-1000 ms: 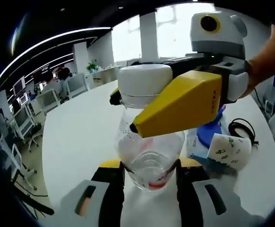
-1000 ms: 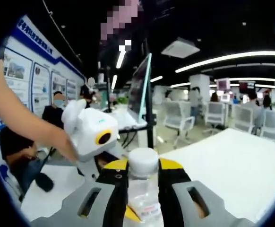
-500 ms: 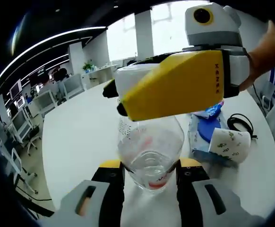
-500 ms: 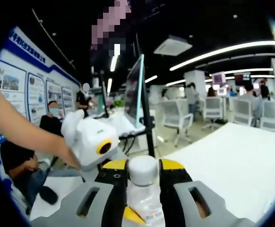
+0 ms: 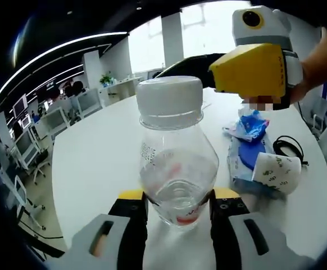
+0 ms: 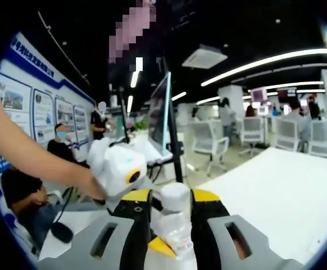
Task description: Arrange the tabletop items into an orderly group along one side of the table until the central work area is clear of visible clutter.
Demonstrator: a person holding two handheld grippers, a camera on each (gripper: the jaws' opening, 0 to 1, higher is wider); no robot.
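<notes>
The left gripper view sits low, just above the white table (image 5: 85,163), and looks across it toward a window wall and rows of desks. A clear bottle (image 5: 176,163) stands very near the lens, between this view's own jaws. The right gripper view looks from the opposite side (roughly back at the first camera), toward the poster wall and a monitor (image 6: 161,115) on a stand. Both views share the bottle (image 6: 173,220) and the tabletop (image 6: 276,191); each also catches the other gripper (image 5: 253,67) (image 6: 121,169).
</notes>
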